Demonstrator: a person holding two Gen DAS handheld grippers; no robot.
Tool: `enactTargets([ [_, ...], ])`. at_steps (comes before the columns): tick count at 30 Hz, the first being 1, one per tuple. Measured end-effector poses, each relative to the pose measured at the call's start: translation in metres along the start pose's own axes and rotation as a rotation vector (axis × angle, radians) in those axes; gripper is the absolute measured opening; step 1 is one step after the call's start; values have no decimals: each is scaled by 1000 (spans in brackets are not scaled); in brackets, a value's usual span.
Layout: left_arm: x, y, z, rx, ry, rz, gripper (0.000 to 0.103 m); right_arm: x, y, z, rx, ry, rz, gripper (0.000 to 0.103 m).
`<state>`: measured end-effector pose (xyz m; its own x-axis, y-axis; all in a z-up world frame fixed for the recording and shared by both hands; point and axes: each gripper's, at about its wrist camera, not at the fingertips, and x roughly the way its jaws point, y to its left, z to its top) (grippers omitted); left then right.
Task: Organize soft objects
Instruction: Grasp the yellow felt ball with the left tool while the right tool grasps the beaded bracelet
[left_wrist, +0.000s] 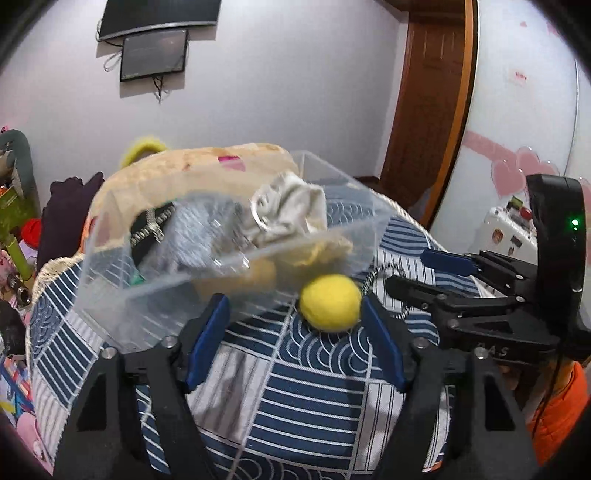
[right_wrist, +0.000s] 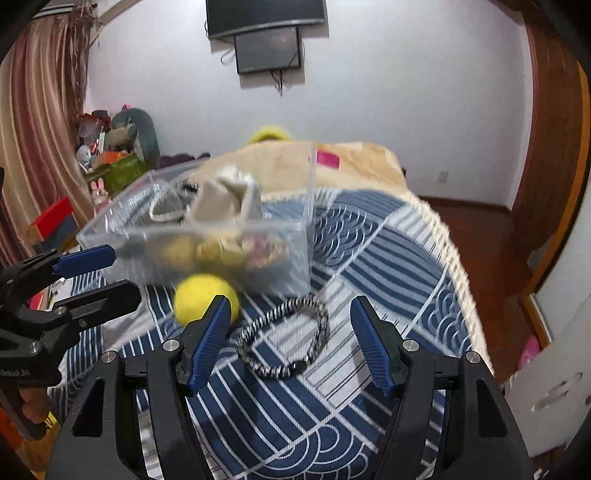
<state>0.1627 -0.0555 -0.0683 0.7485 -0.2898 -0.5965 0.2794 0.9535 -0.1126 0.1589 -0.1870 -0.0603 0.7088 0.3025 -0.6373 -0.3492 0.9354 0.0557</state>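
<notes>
your left gripper (left_wrist: 291, 317) gapes empty; ball (left_wrist: 330, 302) sits just inside its right finger. right gripper (right_wrist: 288, 317) gapes empty over the band (right_wrist: 284, 338).

Black claw (left_wrist: 295, 321), ribbed blue pads (left_wrist: 207, 339)

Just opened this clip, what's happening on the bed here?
A person with tongs in each hand is sorting soft items into a clear plastic bin on a blue patterned bedspread. The bin already holds crumpled cloth and other small items. A yellow felt ball and a braided black-and-white band lie outside it. The left tongs are open near the ball; the right tongs are open over the band. Neither holds anything.
</notes>
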Motion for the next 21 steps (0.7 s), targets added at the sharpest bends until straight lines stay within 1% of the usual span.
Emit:
enactTargets([
  [1,5,-2,-1,1,13,-9,64,4,1,-3,-5,15,5,64],
  [3,14,-6,-4,-2,39,-22,63,10,3,-9,-16,38,12,64],
  [6,27,-9,-6,-3,66,-21,61,16,5,-14,-24,65,11,64],
  [8,35,-9,-7,-18,87,-34,60,18,4,-17,-25,69,11,64],
  [9,38,-8,-6,-35,97,-50,58,17,6,-16,-25,68,12,62],
  [11,41,-6,-5,-64,106,-78,58,16,4,-16,-19,64,9,58],
  [14,49,-4,-2,-98,120,-90,58,15,2,-15,-12,62,16,47],
  [16,54,-5,-2,-105,127,-96,58,14,5,-16,-24,59,16,33],
  [17,55,-5,-1,-103,128,-96,58,14,8,-17,-28,57,13,30],
  [19,58,-9,1,-99,126,-103,56,14,9,-18,-34,56,17,21],
  [20,59,-11,1,-96,128,-105,54,14,10,-18,-35,54,19,19],
  [21,62,-14,2,-88,131,-106,51,14,10,-18,-34,53,20,14],
])
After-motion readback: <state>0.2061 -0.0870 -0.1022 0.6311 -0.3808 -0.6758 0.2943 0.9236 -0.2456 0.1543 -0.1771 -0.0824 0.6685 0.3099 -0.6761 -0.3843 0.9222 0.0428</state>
